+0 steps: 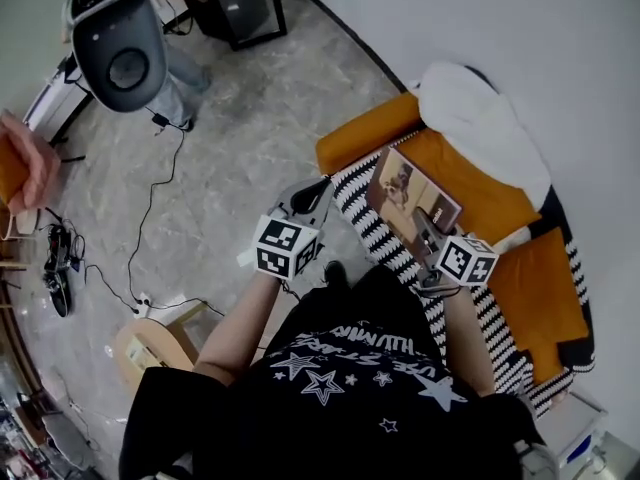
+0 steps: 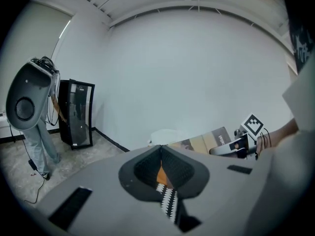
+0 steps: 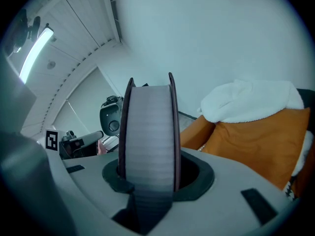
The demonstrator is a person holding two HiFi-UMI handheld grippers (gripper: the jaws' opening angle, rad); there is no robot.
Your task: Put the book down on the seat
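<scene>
You can read nothing for certain here — the white lettering on your black shirt and the book cover's print are illegible.

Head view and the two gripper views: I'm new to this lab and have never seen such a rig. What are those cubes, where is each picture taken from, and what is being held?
A person holds a two-jaw gripper in each hand; the patterned cubes are parts of them. The head view looks down from the person's head; each gripper view looks along that gripper's own jaws. The right gripper clamps a book over an orange seat, where a white blanket lies. The left gripper is shut and empty.
</scene>
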